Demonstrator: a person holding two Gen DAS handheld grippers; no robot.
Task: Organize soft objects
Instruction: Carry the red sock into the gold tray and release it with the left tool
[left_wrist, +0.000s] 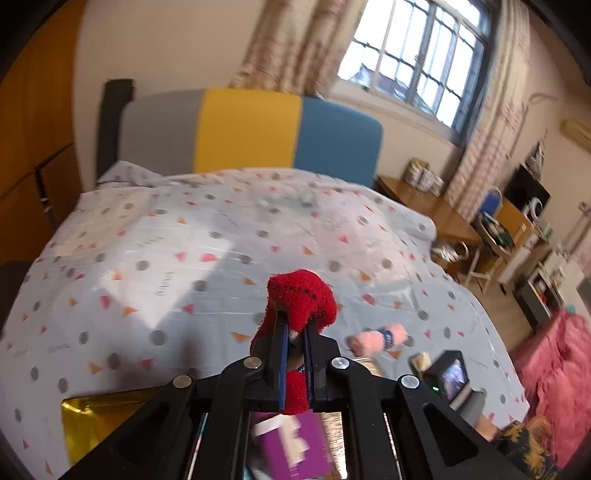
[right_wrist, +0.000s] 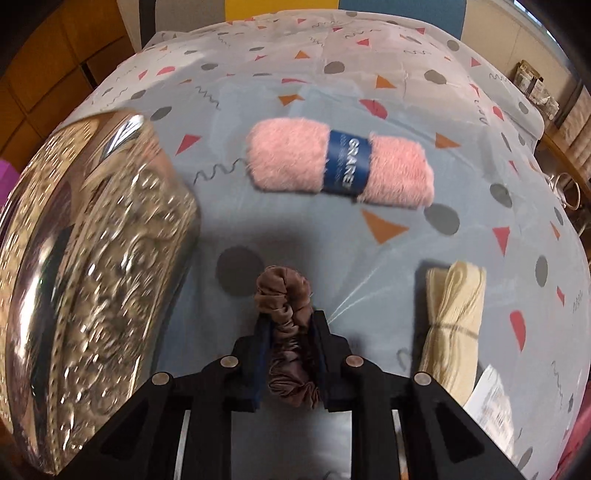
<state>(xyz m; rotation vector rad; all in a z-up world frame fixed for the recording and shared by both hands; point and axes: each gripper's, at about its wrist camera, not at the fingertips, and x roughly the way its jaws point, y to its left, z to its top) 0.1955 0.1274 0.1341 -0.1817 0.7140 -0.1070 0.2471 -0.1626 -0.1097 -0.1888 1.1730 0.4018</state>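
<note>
Red fleece sock (left_wrist: 301, 299) sits pinched in the left tool (left_wrist: 295, 332) above the bed (left_wrist: 184, 240), the right tool (right_wrist: 286, 325) clamps a brown scrunchie (right_wrist: 284, 295) near pink yarn (right_wrist: 340, 162), apparently for sorting.

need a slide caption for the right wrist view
Right tool shut on a brown scrunchie above the patterned bedsheet, with a pink yarn ball ahead and cream yarn alongside.

This is a bedroom in a home: a bed (left_wrist: 207, 236) with a patterned sheet and a grey, yellow and blue headboard (left_wrist: 251, 133), a curtained window (left_wrist: 417, 59), a wooden wardrobe (left_wrist: 33, 140) and a cluttered desk (left_wrist: 439, 210) alongside.
</note>
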